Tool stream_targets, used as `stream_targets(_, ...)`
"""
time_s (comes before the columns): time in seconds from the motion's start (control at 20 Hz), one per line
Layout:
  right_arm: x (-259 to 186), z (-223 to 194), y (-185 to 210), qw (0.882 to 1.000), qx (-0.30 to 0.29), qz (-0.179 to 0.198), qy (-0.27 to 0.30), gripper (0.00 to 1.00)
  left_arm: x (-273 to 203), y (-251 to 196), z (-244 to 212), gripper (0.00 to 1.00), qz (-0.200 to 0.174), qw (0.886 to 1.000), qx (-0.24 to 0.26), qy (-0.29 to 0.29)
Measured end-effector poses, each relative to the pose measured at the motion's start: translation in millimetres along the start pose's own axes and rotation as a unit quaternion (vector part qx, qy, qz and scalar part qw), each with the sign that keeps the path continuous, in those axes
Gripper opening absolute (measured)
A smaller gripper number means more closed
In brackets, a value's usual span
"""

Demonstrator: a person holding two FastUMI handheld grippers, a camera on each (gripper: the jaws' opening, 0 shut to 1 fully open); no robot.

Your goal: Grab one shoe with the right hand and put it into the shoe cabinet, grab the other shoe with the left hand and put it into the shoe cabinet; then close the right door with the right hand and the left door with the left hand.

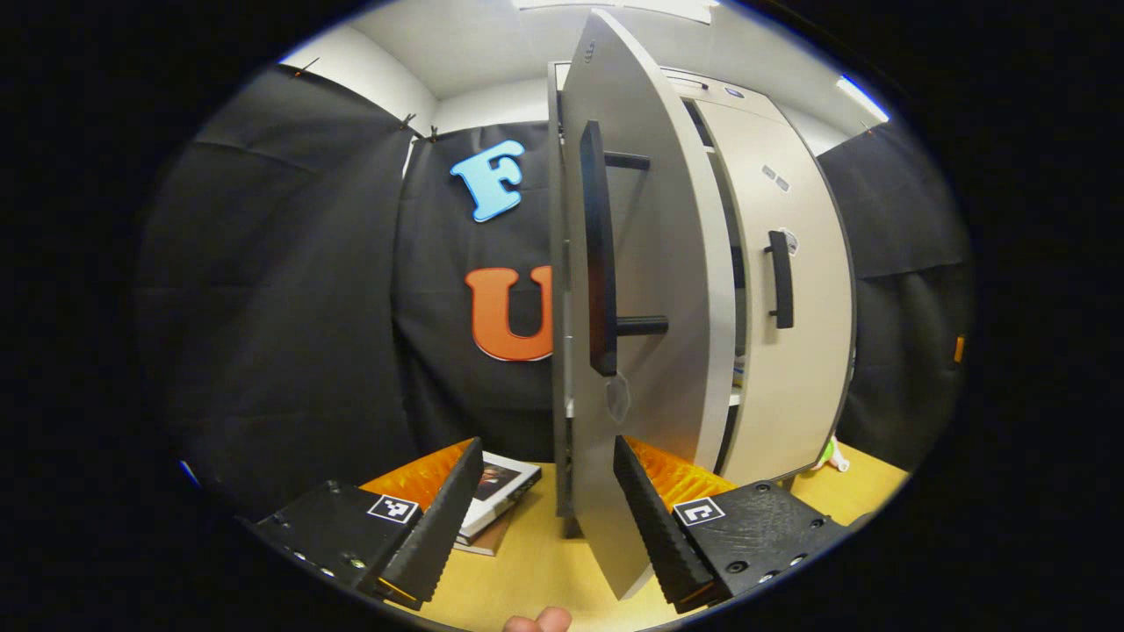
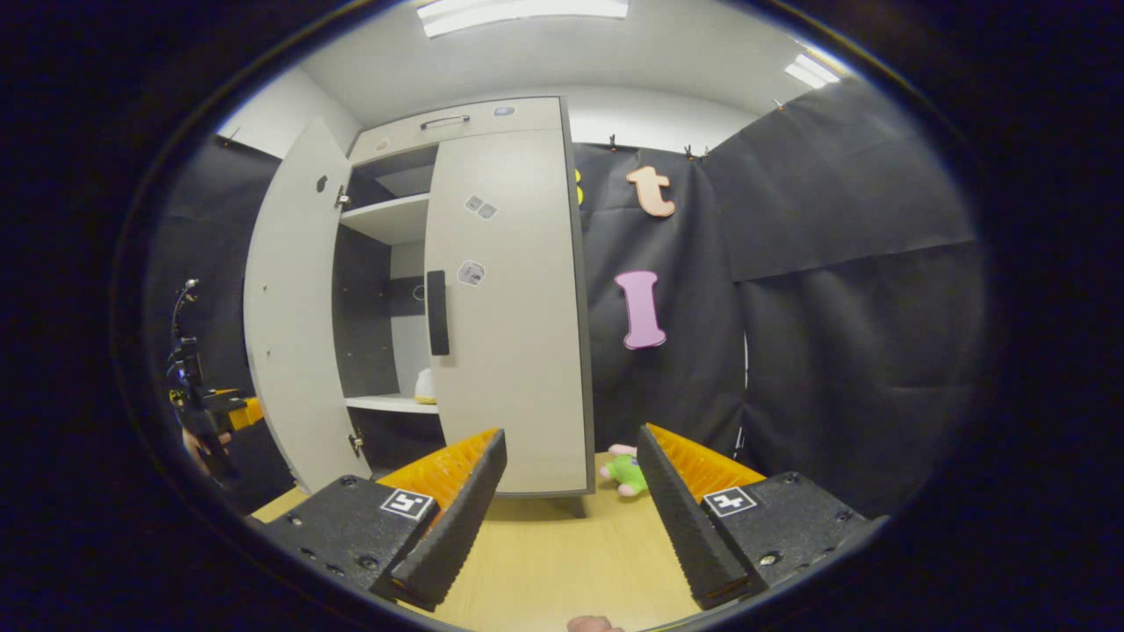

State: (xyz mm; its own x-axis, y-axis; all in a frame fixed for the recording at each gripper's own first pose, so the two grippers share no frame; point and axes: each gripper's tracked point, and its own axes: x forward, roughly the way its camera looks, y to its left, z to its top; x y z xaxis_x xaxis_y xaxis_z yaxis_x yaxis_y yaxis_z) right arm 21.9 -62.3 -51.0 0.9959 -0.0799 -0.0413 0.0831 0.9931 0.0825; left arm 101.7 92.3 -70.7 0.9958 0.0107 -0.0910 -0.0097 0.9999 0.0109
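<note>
Now on the last step: right door (image 2: pixel 509 316) shut, left door (image 1: pixel 641 333) ajar at frame centre. My left gripper (image 1: pixel 549 518) is spread, its right finger touching the door's edge; next, push it closed. My right gripper (image 2: pixel 571 509) hangs spread, empty. One shoe (image 2: pixel 425 386) sits on the shoe cabinet (image 2: pixel 457 123) shelf, centre-left.

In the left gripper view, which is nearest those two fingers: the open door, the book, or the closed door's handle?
1. Open left door, its edge between the left gripper's fingers.
2. Book, on the table just behind the left finger.
3. Right door's handle, farther back on the right.
</note>
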Motion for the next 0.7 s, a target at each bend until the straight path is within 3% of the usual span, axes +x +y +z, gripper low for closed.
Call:
stream_targets(0.3,-11.3,-1.6,-27.1,1.0,0.01,-0.028,0.001,0.97,31.3,-96.1,2.8,0.9,-0.076,0.997,0.001,-0.009)
stream_targets(0.7,-36.0,2.9,-81.1,0.996,0.013,-0.083,-0.007,0.97,68.3,-160.5,-5.1,0.87,-0.101,0.995,0.01,-0.002)
